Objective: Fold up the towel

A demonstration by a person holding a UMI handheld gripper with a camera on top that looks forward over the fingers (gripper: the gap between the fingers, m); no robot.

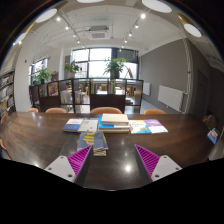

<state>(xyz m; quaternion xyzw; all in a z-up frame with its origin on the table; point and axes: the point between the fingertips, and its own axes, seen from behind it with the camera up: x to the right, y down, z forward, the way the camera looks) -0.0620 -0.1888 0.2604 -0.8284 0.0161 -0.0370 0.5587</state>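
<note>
My gripper (113, 160) is open over a dark wooden table (115, 150). Its two magenta pads (78, 160) stand wide apart with nothing between them, only bare tabletop. I cannot make out a towel. A small blue and yellow striped thing (93, 143) lies on the table just ahead of the left finger; I cannot tell what it is.
Several books lie across the table beyond the fingers: a stack (113, 122) in the middle, a blue one (73, 125) to its left, more (148, 127) to its right. Chairs (105, 110) stand behind the table. Windows with potted plants (115, 68) are further back.
</note>
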